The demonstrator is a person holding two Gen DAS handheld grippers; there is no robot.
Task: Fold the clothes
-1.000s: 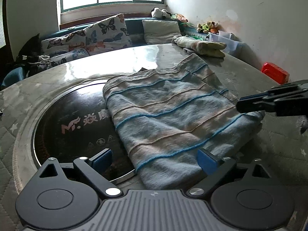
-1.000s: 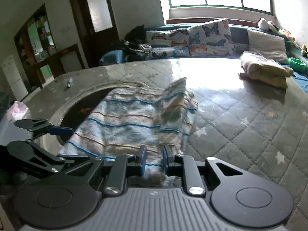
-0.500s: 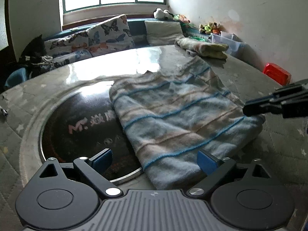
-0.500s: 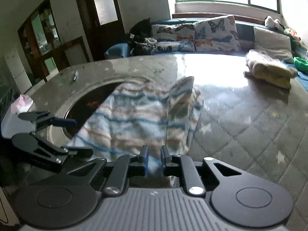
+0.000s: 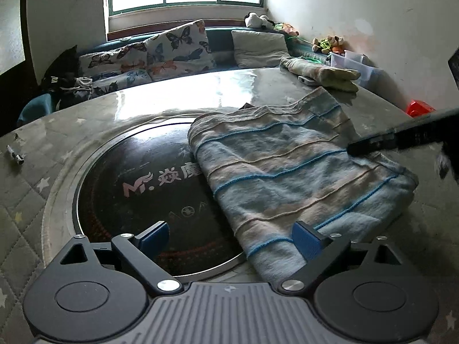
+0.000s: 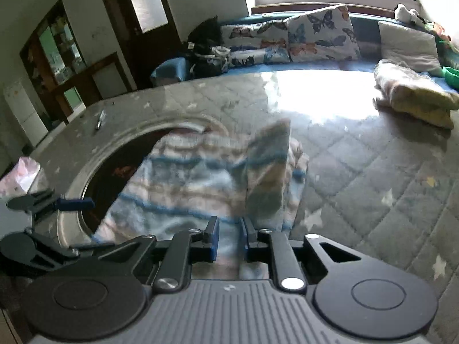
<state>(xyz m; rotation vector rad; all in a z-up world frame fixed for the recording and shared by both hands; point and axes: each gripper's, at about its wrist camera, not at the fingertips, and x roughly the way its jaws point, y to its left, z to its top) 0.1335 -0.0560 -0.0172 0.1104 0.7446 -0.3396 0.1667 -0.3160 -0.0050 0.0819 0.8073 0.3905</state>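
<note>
Counter (image 5: pixel 86 132): striped garment (image 5: pixel 287 177) lies half-folded, partly over the dark round inset (image 5: pixel 137 189). One folded piece (image 6: pixel 413 97) sits far off. Right claw (image 6: pixel 231 236) pinches garment's edge, lifting it; left claw (image 5: pixel 229 238) gapes empty. More folds likely remain.

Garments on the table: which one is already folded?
The cream-yellow one at the far edge near the cushions, a compact bundle. The striped blue one lies spread over the dark round inset, pinched by the right gripper.

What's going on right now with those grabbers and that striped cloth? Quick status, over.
Left hand-held gripper open, holding nothing. Right hand-held gripper shut on striped cloth, one edge raised. Cloth partly over round cooktop. Nothing in the way.
</note>
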